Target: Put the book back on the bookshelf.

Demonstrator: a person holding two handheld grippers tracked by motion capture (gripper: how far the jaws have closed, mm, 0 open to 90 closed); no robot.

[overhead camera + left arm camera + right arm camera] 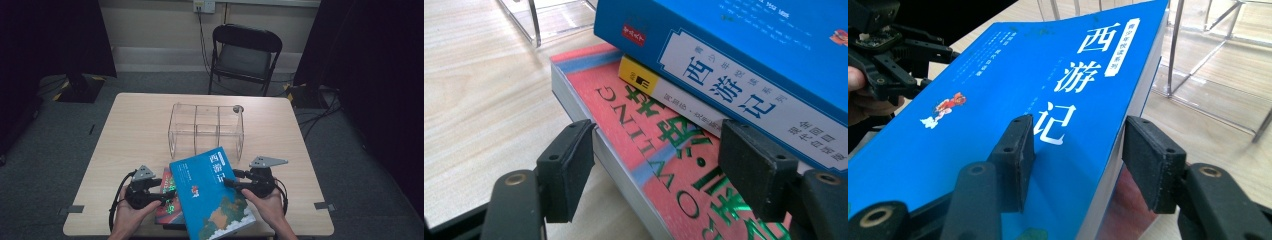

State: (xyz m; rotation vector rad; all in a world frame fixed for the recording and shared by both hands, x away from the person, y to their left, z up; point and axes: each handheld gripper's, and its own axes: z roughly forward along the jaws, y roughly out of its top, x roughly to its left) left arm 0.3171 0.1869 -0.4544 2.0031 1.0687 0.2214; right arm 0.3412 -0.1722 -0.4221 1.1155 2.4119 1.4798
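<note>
The blue book [210,192] lies atop the red book [167,197], just in front of the clear organizer [206,127]. The right gripper [1075,160] straddles its spine edge, jaws apart. The left gripper [654,170] gapes over the red book's corner; bare table lies beyond.

Black claws [162,189], grey three-cornered plates [268,161]

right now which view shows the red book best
The left gripper view: the red book shows its cover lettering and page edge, under a yellow-spined book and the blue one. The high view shows a sliver; the right gripper view a reddish bit under the blue book.
</note>
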